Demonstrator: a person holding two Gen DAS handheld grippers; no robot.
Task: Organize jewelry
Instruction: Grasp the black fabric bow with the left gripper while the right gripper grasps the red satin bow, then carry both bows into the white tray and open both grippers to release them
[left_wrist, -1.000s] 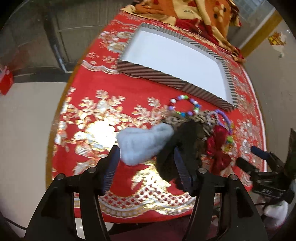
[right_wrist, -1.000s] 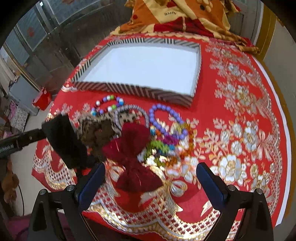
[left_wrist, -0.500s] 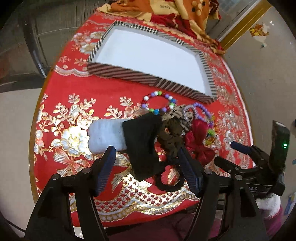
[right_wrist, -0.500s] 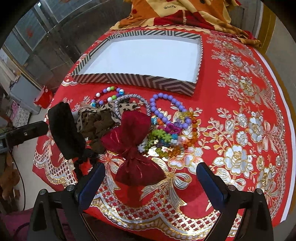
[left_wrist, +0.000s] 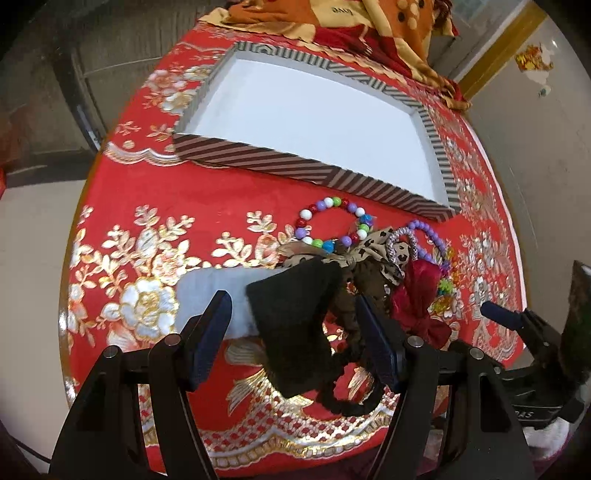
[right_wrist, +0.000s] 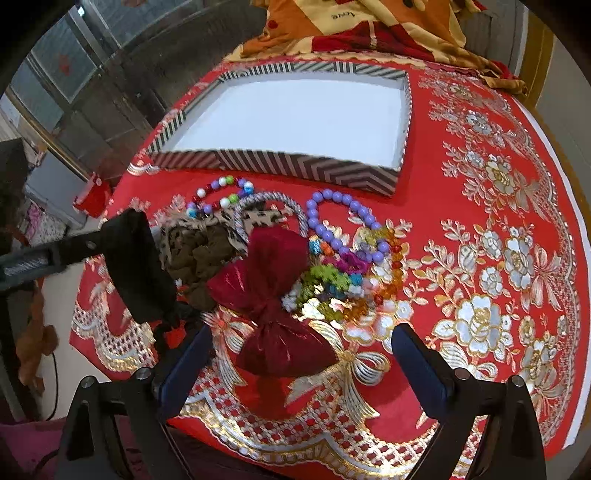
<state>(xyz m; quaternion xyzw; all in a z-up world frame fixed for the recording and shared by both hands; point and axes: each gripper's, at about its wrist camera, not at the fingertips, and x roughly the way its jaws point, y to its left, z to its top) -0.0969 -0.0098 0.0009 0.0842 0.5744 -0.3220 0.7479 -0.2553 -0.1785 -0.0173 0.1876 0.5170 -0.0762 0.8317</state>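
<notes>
Counter (left_wrist: 229, 206) draped in red cloth with gold and silver floral print. Striped shallow tray (left_wrist: 280, 164), white inside, sits toward the far side; nothing lies in it. Jewelry is heaped on the cloth just in front of the tray's near wall: multicolour bead bracelet (left_wrist: 334, 225) nearest the tray, purple bead bracelet (right_wrist: 345, 218) beside it, leopard-print bow (left_wrist: 373, 254) and a silver-grey twisted hair ring (right_wrist: 271, 208) overlapping in the middle, a tangle of small bright plastic bead pieces (right_wrist: 341, 282) on the right of the heap, and a dark red satin bow (right_wrist: 275, 295) lying nearest the right camera. Left hand-held gripper (left_wrist: 295, 339): jaws spread wide, gripping nothing; between and just ahead of them hang a black fabric bow (left_wrist: 295, 325) with a dark elastic loop trailing below it, and a pale blue fuzzy piece (left_wrist: 218, 295) resting on the cloth on its left. Whether the black bow touches either finger I cannot tell. Right hand-held gripper (right_wrist: 303, 363): jaws wide apart, holding nothing, poised low over the near edge of the counter with the red satin bow lying between the fingertips. An orange and yellow blanket (right_wrist: 354, 22) is bunched beyond the tray.
</notes>
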